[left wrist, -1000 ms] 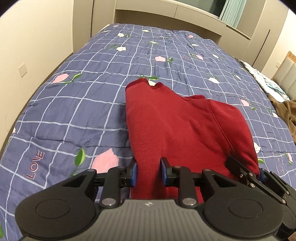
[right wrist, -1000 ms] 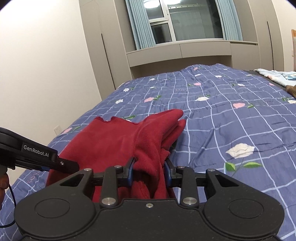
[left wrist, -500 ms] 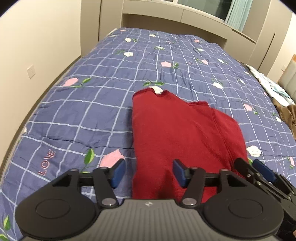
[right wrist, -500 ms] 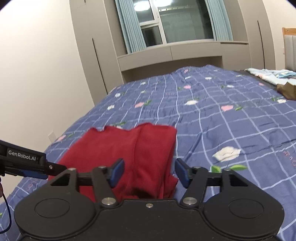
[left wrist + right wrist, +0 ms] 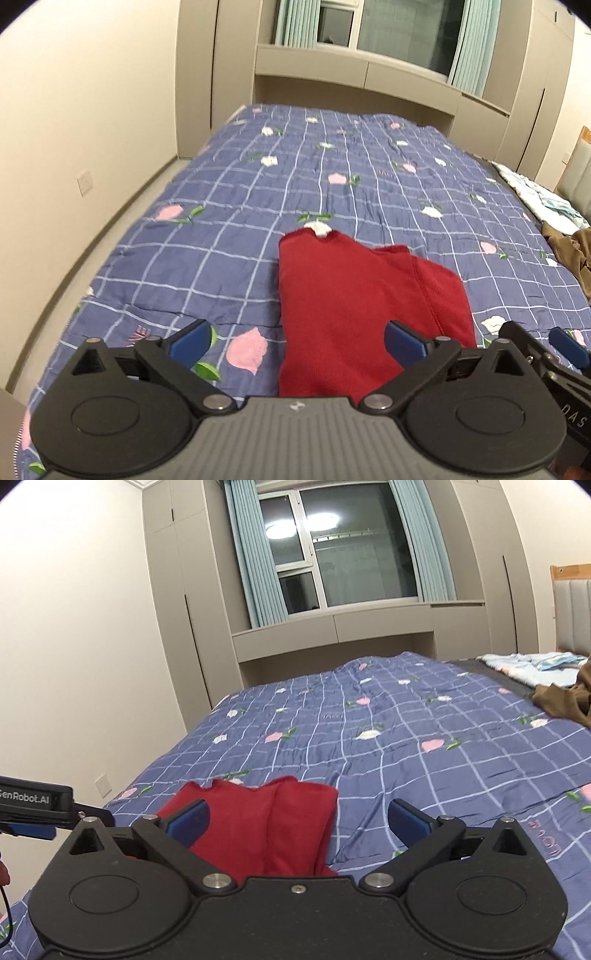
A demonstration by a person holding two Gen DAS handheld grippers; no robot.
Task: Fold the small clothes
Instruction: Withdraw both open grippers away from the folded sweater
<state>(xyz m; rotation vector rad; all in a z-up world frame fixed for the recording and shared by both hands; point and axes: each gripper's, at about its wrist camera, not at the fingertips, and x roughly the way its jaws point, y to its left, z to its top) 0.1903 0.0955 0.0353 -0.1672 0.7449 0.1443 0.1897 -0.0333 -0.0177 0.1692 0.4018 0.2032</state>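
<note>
Now both jaws have just been opening wide: my left hand-held gripper (image 5: 297,341) and right hand-held gripper (image 5: 298,816) grip nothing; the red garment (image 5: 354,295) lies released, folded on the bed (image 5: 229,236).

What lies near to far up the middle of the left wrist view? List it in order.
left gripper → red garment → blue checked quilt → beige cabinet ledge → window.

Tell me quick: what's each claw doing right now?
Left claw: open, just released, red garment lying free.
Right claw: open, just released, holding nothing.
</note>
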